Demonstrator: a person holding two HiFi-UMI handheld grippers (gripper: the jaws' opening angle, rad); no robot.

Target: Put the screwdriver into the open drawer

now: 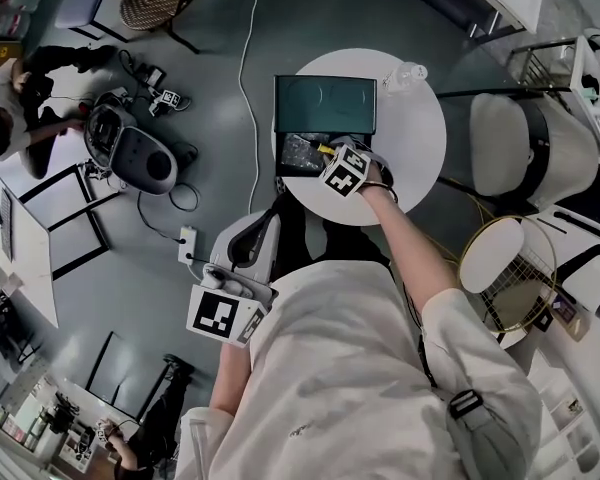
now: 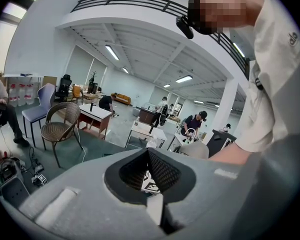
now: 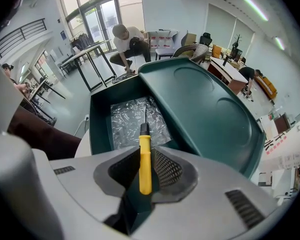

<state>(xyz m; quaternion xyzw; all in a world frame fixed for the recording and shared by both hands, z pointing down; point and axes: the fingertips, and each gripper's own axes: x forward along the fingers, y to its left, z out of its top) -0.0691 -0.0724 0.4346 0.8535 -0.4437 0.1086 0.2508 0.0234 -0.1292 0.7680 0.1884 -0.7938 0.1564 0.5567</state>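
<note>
Grey foam-padded left gripper, with its black-and-white marker cube, is held low at the person's left side, well apart from the table. Its jaws are pressed together with nothing between them, and it points out across the room towards a brown wicker chair.

To the right, a dark green plastic drawer unit stands on a round white table. Its drawer is pulled out towards the person. A crinkled clear plastic bag lies flat on the drawer floor.

The screwdriver with a yellow handle and black collar is pinched upright between the mesh pads of the right gripper, and the jaws close on the handle from both sides. Its black end points forward and down over the plastic bag. From the head view, this gripper hangs above the near edge of the open drawer. Whether the tip touches the bag cannot be told.
</note>
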